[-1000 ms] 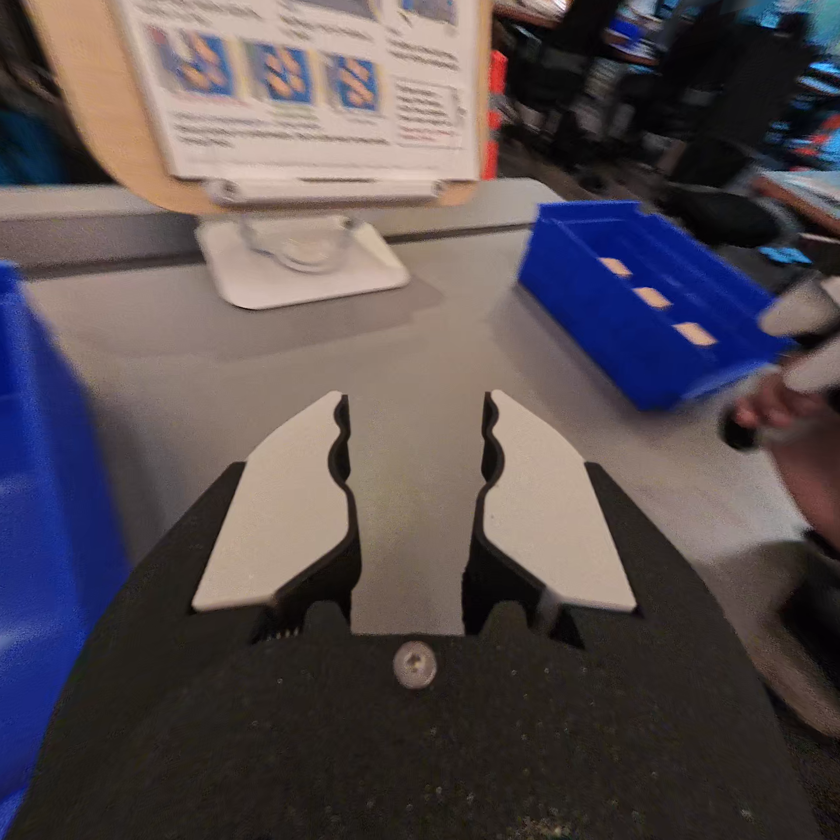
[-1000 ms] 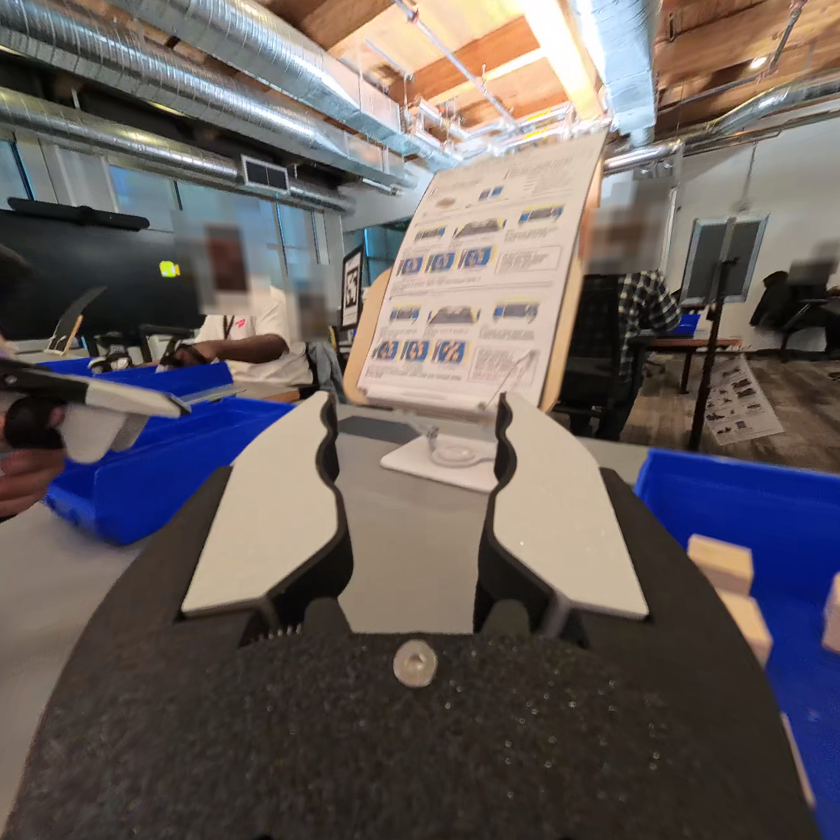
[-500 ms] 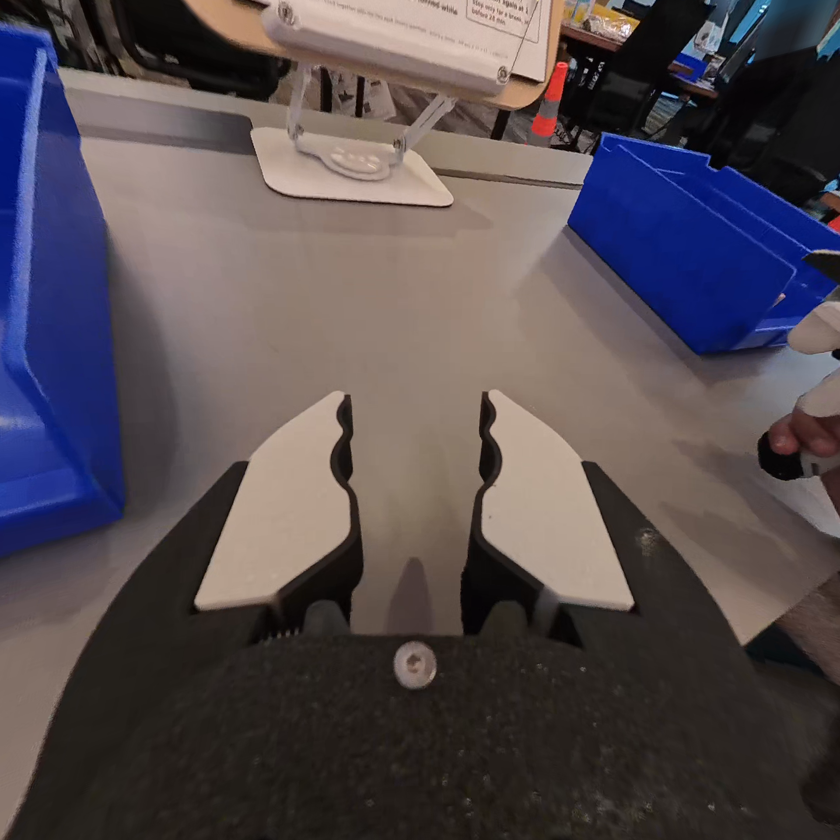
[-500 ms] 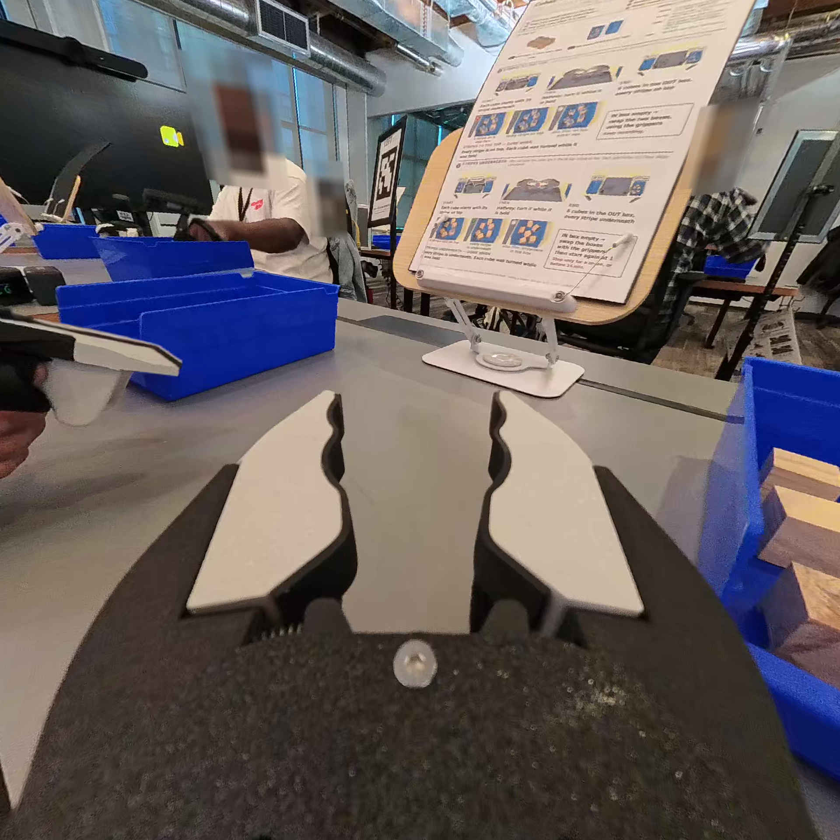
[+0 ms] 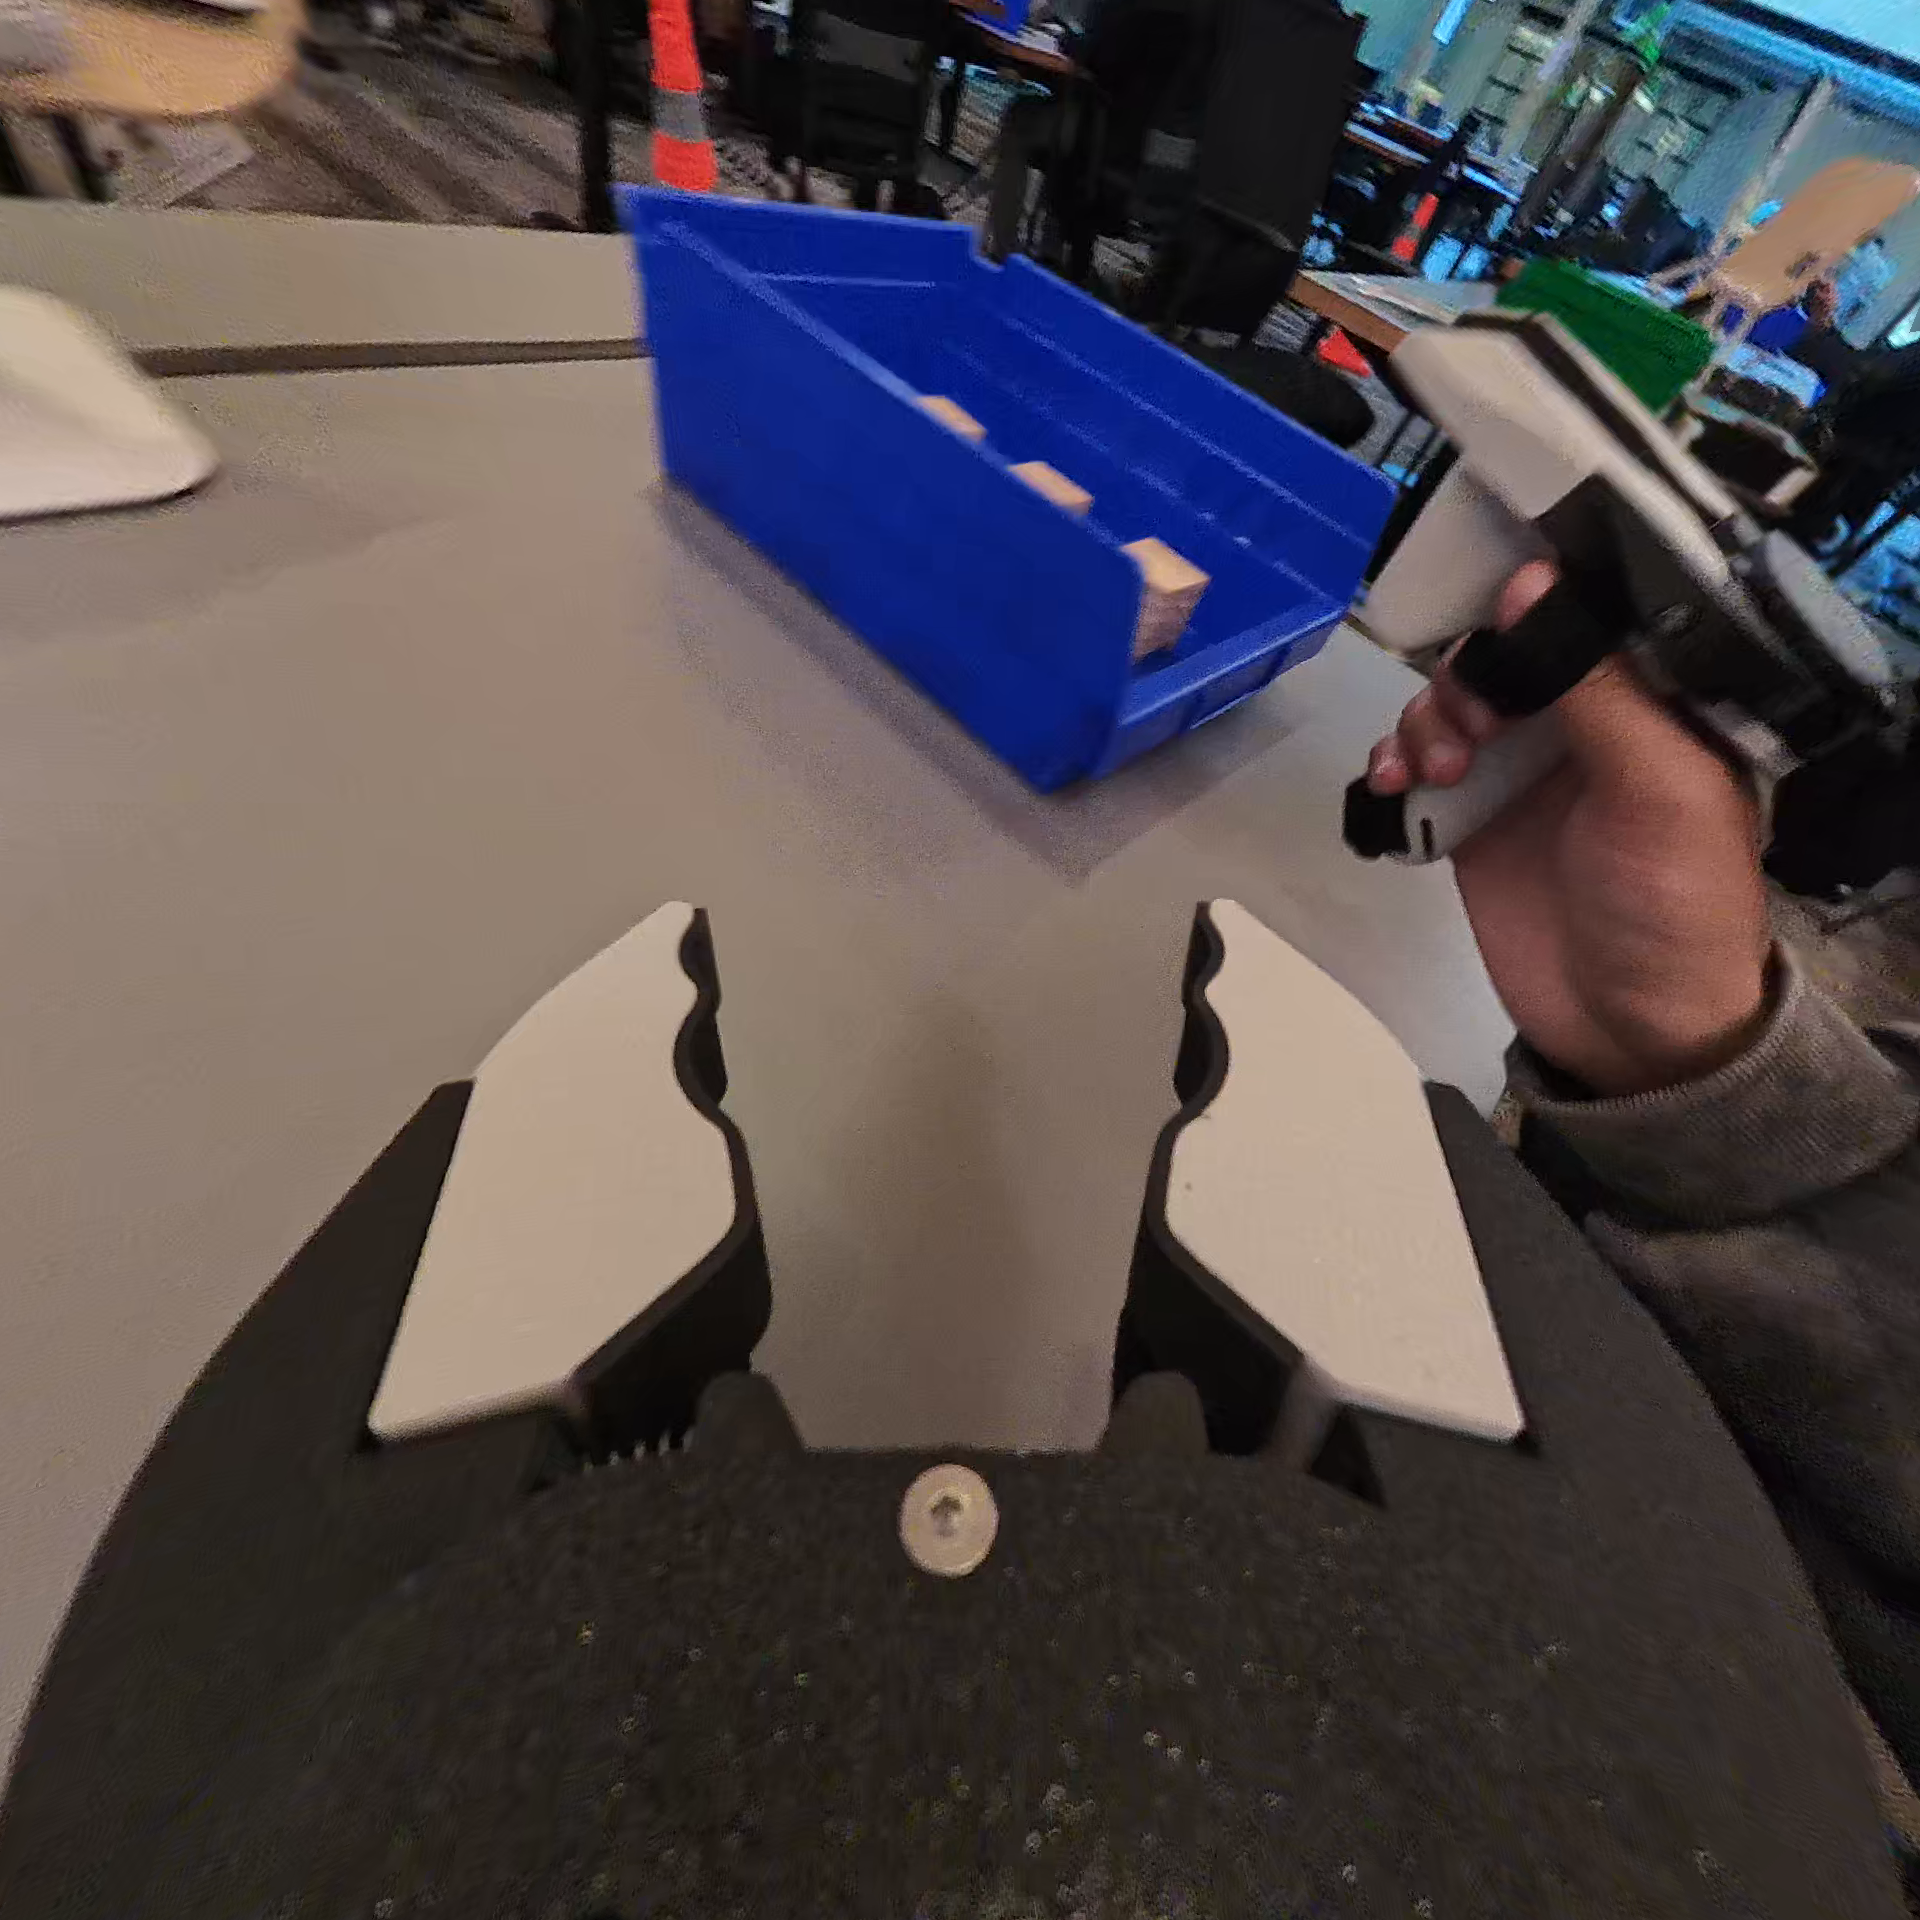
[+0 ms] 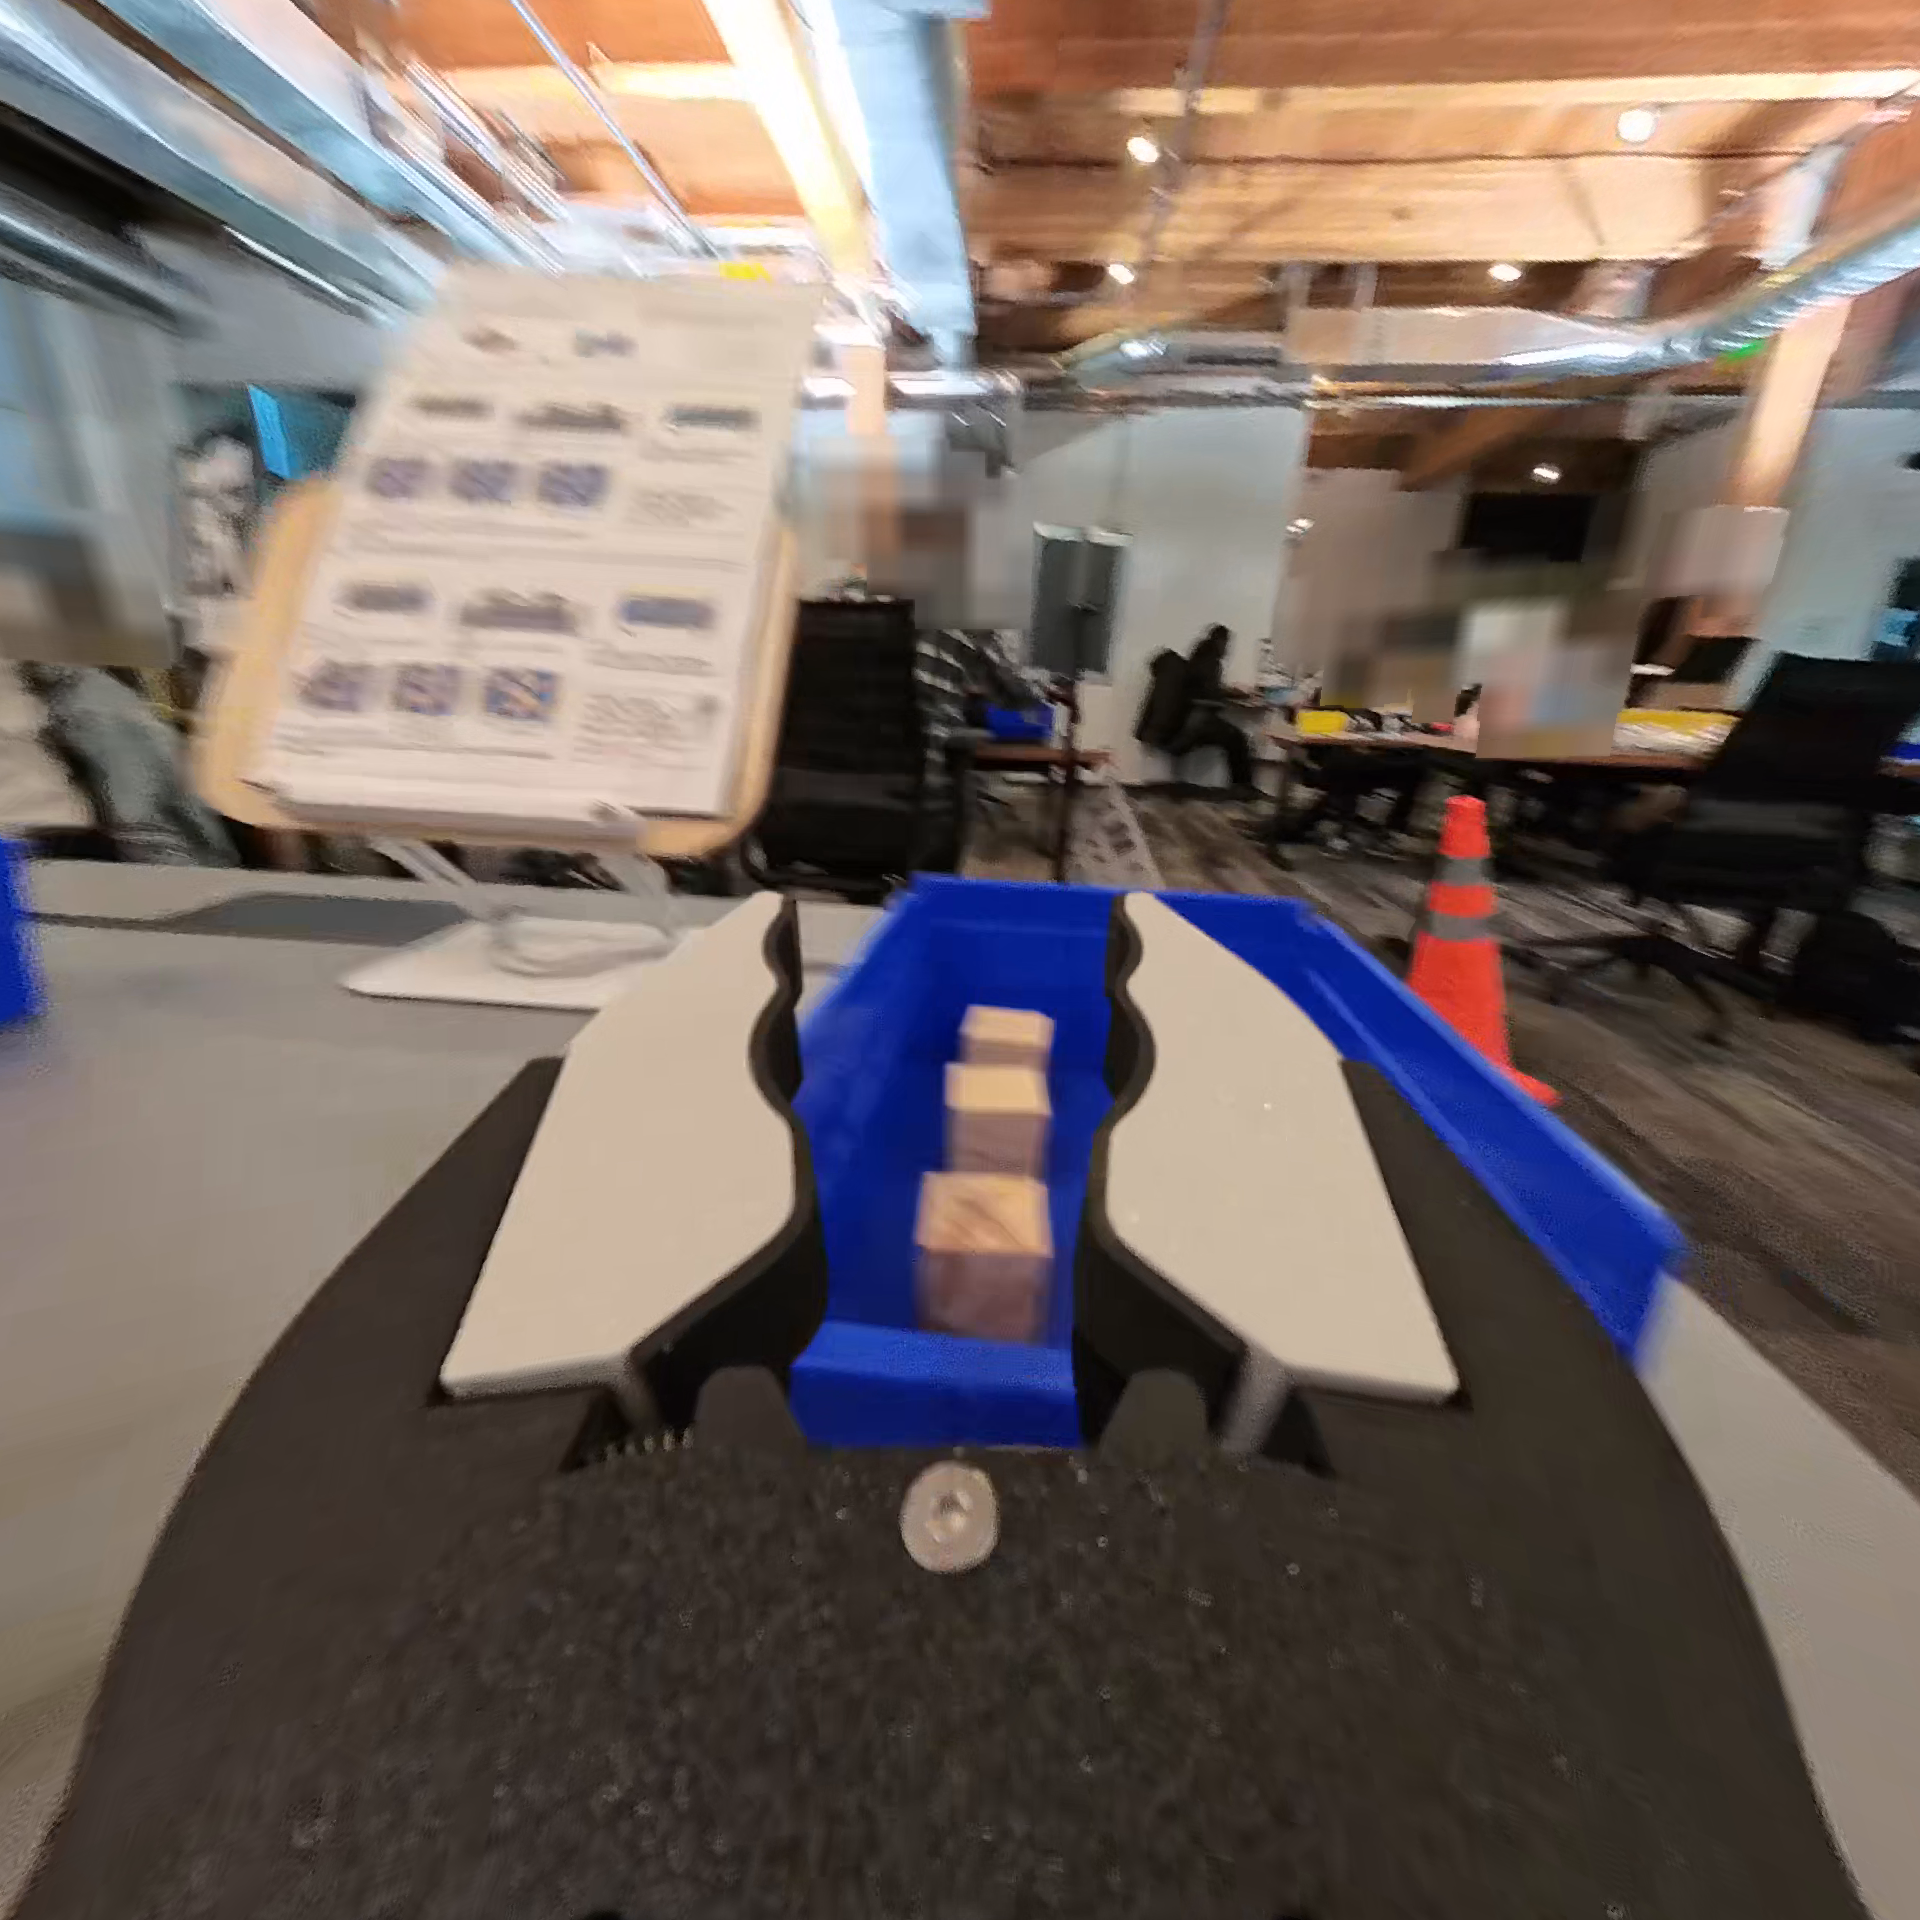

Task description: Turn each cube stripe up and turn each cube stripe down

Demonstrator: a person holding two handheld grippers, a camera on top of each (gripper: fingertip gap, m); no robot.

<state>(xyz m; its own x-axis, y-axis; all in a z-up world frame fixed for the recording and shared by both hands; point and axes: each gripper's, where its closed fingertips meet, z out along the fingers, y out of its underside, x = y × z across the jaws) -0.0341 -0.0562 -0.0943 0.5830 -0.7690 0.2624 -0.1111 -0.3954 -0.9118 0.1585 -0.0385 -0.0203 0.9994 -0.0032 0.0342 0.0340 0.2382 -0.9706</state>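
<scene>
Left wrist view: the left tongs (image 5: 945,914) hang open and empty over the table (image 5: 312,727), now swung toward the blue bin (image 5: 883,499). Right wrist view: the right tongs (image 6: 951,914), open and empty, have turned from the instruction board (image 6: 520,582) to line up with three cubes (image 6: 982,1262) in the bin; pickup likely follows.

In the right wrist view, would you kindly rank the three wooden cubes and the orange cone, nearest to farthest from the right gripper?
1. Front cube, near the bin's open end.
2. Middle cube, behind it.
3. Back cube, deepest in.
4. Orange cone, on the floor, right.
</scene>
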